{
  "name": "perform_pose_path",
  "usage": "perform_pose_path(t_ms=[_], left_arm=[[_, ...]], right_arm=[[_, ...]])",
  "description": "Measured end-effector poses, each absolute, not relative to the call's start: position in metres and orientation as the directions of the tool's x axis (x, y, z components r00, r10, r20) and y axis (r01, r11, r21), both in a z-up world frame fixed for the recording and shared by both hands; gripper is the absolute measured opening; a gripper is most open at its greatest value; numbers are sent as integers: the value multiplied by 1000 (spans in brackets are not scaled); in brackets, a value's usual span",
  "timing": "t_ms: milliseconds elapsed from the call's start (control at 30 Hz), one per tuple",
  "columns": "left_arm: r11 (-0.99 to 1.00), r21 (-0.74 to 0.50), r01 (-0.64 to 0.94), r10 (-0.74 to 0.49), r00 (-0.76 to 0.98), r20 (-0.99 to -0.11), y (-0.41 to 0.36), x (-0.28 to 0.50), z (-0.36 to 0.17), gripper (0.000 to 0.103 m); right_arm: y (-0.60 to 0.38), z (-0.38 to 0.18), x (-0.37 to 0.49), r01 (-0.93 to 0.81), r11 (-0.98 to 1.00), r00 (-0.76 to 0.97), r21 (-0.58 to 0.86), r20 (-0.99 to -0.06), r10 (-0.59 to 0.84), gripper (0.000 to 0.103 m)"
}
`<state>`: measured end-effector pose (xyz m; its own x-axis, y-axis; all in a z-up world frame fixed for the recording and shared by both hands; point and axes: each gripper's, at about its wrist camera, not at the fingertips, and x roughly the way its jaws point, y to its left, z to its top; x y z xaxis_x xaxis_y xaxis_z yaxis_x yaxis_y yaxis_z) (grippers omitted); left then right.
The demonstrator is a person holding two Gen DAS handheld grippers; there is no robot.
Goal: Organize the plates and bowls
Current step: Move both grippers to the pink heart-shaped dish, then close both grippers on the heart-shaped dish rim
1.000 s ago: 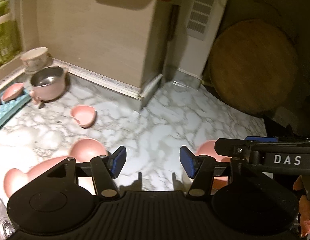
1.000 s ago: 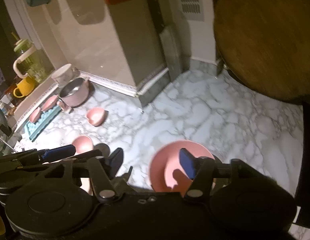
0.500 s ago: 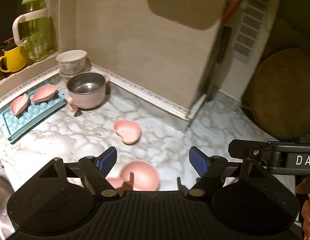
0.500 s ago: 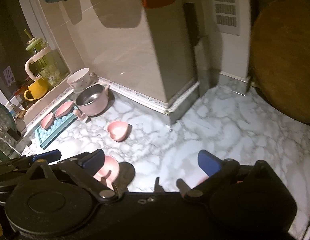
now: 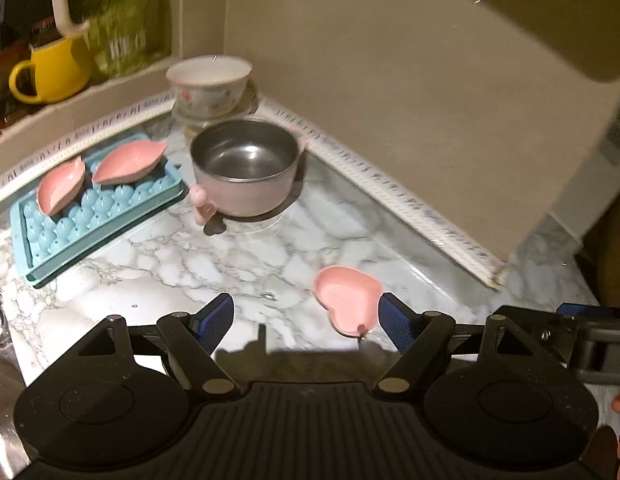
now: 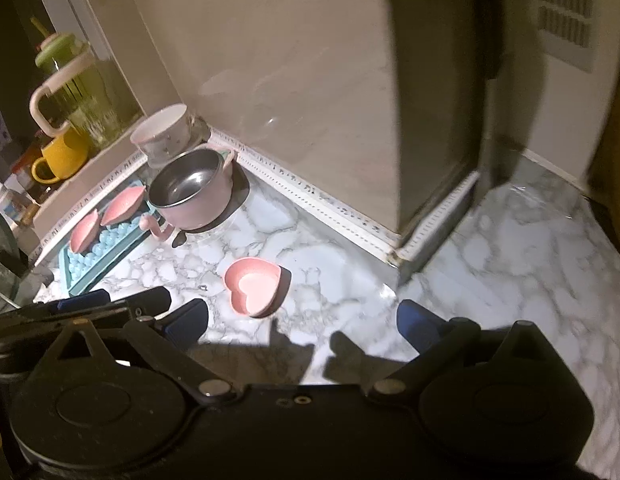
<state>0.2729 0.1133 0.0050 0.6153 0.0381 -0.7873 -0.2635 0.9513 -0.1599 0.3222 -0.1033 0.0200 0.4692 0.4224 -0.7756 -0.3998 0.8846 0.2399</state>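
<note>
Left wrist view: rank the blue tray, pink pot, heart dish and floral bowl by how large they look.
1. Blue tray
2. Pink pot
3. Floral bowl and heart dish: look alike; the dish is nearer the camera, so unranked.

Domestic kitchen: marble-pattern countertop point(image 5: 270, 248), steel-lined pot point(image 5: 246, 168), yellow mug point(image 5: 50, 72) on ledge, tiled corner wall.

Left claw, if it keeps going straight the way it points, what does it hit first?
Probably the bare marble counter just ahead of the open left claw. The pink heart dish sits off beside its right finger, though depth is unclear.
</note>
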Motion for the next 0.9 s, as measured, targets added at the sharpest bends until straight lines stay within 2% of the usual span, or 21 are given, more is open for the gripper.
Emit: perform_pose_path(t_ms=[200,300,367,700,833,867,900], left_arm=[[933,-176,-313,31,558,-829,130,302,-26,79],[929,-173,-327,35,542,-839,134,314,-38,79],[925,-176,-336,37,541,-840,137,321,-44,79],[927,-179,-329,17,514,-857,132,341,-68,79],[929,-171,-328,26,518,-855,130,345,-73,78],[928,-171,-332,29,522,-853,130,345,-74,77],[927,-176,-332,26,525,-851,129,346,-74,70]], right_arm=[[-75,-14,353,-428,874,400,232,-818,413,97],[-62,-29,364,-443,870,370,219,-839,399,89],[-54,-37,370,-453,865,352,216,-848,396,79],[-32,-67,387,-469,854,295,225,-872,391,65],[-28,-77,388,-472,851,274,230,-880,389,53],[-28,-79,387,-469,852,271,234,-880,391,50],[-27,-81,387,-470,848,269,245,-875,402,48]])
